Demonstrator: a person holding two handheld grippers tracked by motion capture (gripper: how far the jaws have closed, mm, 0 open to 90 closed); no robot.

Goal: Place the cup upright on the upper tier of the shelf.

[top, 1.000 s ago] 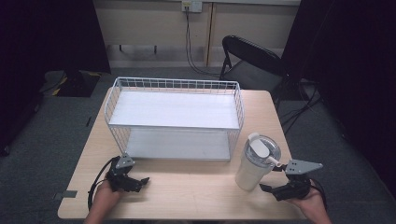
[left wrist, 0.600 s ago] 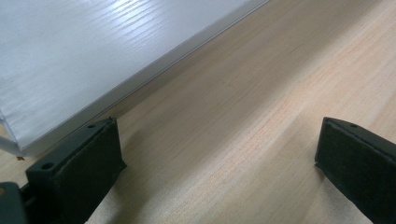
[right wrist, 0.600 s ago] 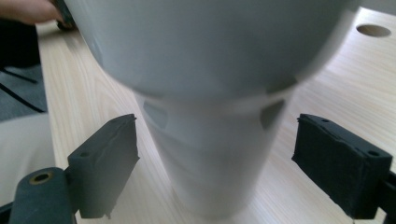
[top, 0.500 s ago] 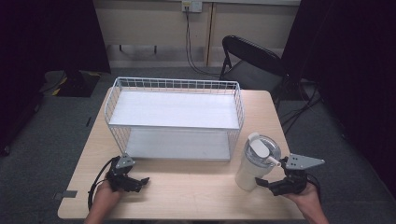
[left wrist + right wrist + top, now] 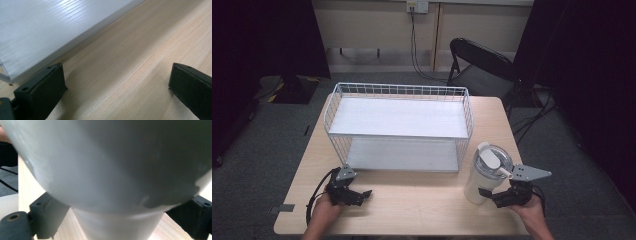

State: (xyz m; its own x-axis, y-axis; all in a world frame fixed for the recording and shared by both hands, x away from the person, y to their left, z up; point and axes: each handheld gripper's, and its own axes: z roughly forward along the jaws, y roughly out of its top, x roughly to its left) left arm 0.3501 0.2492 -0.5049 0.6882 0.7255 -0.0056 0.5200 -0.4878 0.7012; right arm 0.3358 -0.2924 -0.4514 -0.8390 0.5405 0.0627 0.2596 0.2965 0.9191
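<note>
White tumbler stood near the right of the bench, between the spread jaws of the right tool. Left tool rested open before the wire rack.

A staged recording room, something like a lab: a lone wooden table stands on grey carpet, hemmed by black curtains. Beyond the grippers, past the table's far edge, sit a folding chair, plain cabinets and a wall socket with cables.
</note>
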